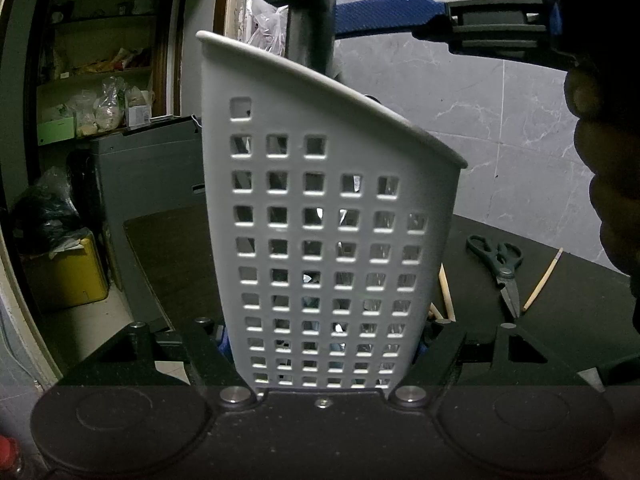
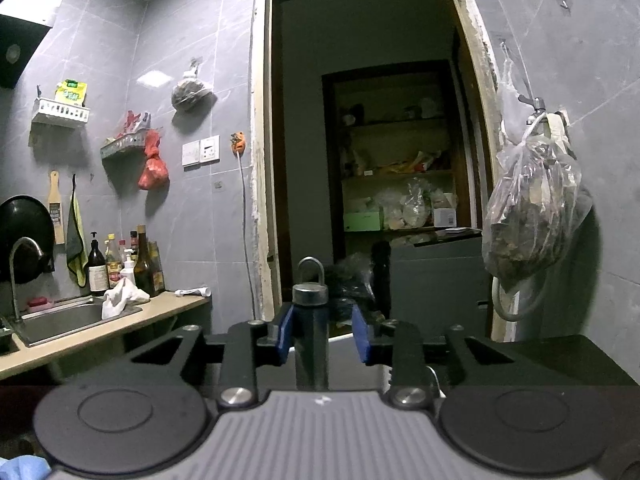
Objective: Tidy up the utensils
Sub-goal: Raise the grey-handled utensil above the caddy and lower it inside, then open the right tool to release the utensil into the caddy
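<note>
- The white plastic utensil holder with square holes (image 1: 328,240) was held upright at its base by the left gripper (image 1: 324,364); its jaws were narrowed as far as they go and pressed on both lower sides of the holder.
- The holder stood on the dark table (image 1: 560,320), close in front of the left camera.
- A dark metal utensil handle with a hanging loop at its top (image 2: 310,320) was seen upright between the blue pads (image 2: 285,334) of the right gripper (image 2: 324,336).
- The jaws of the right gripper were partly open: the left pad was at the handle, and a clear gap was seen at the right pad, so the handle was judged to be released, or nearly so.
- In the left view, this handle (image 1: 310,32) was seen to rise from behind the rim of the holder, so it was judged to be already inside.
- The green-handled scissors (image 1: 500,268) and the light wooden chopsticks (image 1: 542,280) lay on the table beside the holder, not yet put away.
- Risk: if the right gripper were pulled back while one pad touched the handle, the utensil could be dragged out.
- Risk: the holder could be tipped by the tall, heavy utensil if the left grip were loosened.
</note>
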